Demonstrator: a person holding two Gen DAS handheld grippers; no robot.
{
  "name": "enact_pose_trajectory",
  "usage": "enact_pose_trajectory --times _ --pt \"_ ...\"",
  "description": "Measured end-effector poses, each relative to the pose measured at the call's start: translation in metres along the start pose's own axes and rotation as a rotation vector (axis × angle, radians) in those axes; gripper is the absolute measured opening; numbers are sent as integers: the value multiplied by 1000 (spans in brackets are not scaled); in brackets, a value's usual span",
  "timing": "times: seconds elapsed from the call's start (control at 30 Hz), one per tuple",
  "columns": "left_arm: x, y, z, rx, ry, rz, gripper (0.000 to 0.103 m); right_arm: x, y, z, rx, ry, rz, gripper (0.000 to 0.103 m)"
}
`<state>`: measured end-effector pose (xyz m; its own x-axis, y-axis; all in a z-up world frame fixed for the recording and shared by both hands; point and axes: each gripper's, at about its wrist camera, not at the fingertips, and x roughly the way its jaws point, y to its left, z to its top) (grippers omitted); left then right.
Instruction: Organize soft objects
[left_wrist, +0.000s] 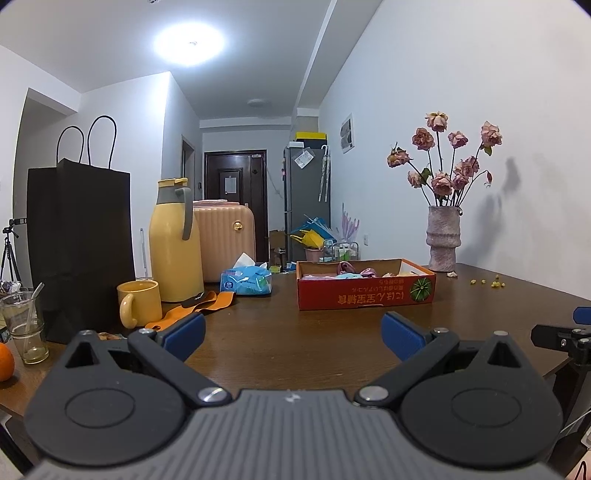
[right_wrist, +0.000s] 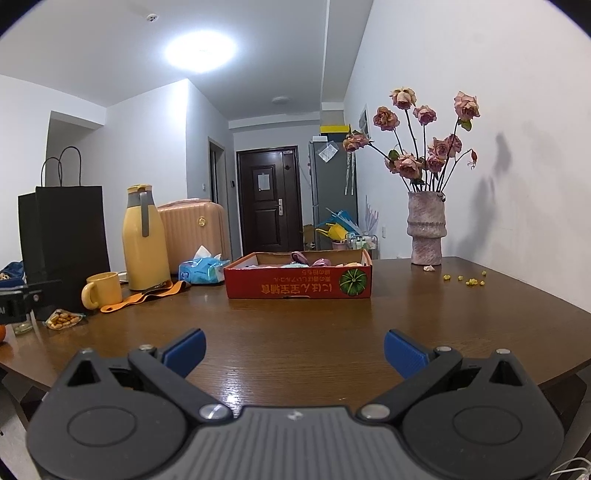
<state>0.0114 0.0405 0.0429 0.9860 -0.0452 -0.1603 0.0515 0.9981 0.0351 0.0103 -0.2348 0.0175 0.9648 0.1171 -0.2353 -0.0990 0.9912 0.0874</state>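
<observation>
Tongs agape, box contents indistinct

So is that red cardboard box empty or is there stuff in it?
Not empty: the red box is open-topped, and pink and purple soft items show above its rim.

- Brown wooden table, glossy, bearing everything below.
- Black paper bag with cord handles, upright at the left edge.
- Yellow thermos jug with a grey handle, just right of the bag.
- Yellow mug in front of the jug, handle turned left.
- Orange strap lying flat beside the mug.
- Blue tissue pack, one tissue poking up.
- Pink suitcase behind the jug.
- Rough pink vase of dried roses near the right wall.
- Small yellow bits scattered right of the vase.
- Drinking glass with a spoon, far left.
- Snack packet lying open near the bag.
- Dark door and grey fridge down the hallway.
</observation>
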Motion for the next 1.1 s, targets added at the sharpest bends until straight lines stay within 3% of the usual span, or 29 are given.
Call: enact_pose_trajectory --times 1.1 --pt "-1 2 -1 5 5 1 103 0 1 -2 8 -4 -1 103"
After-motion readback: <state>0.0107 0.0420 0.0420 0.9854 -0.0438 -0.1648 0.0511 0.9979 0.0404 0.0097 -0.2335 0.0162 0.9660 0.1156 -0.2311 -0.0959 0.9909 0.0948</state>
